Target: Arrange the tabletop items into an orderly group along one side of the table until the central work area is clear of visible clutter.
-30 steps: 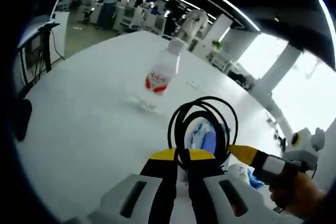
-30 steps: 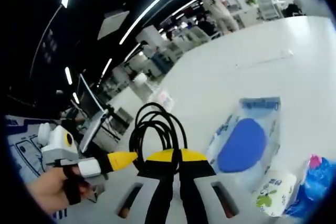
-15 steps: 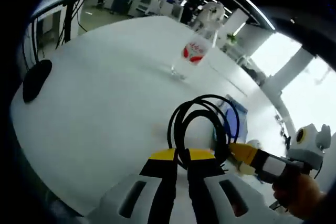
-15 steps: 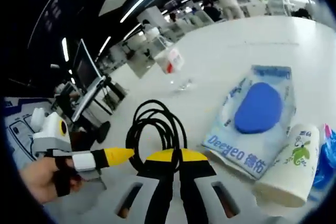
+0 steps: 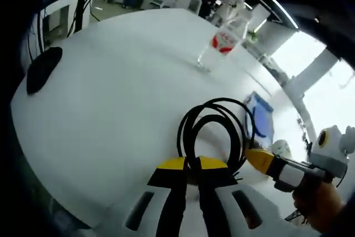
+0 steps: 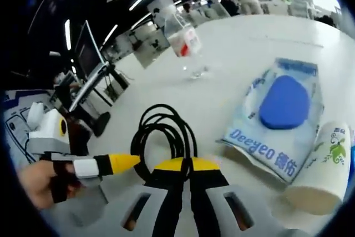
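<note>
Both tools are clamped tight on one black coiled cable: the left tool (image 5: 192, 166) pinches it at the loop's base, and the right tool (image 6: 183, 166) likewise, each with the cable (image 5: 213, 131) rising in loops at 12 o'clock above the white counter (image 5: 111, 98). A clear bottle (image 6: 186, 43) with a red label stands at 12 o'clock, well apart. At 2 to 3 o'clock in the right gripper view lie a pouch (image 6: 283, 115) with a blue pad and a white cup (image 6: 321, 165) on its side.
</note>
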